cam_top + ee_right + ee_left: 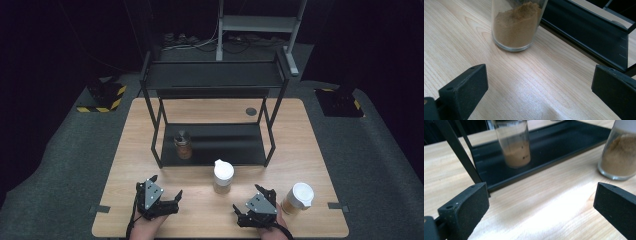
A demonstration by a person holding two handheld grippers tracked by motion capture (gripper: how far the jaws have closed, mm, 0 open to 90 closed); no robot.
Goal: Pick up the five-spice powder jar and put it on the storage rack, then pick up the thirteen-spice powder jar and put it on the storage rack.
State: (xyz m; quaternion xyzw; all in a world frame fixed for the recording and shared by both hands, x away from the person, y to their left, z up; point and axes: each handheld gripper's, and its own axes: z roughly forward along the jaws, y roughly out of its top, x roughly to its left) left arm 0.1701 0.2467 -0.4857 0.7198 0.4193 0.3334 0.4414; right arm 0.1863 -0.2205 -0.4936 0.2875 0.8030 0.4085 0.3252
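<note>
High view: white-lidded jar (223, 176) upright (axis vert.) btwn grippers.

A light wooden table (300, 150) is set on a dark grey carpeted floor (65, 150). The surroundings are left in darkness. A black metal shelf rack (215, 80) is placed on the tabletop. Yellow-and-black striped bases (102, 97) are seen on the floor, and a grey metal stand (260, 25) with cables is positioned behind.
</note>
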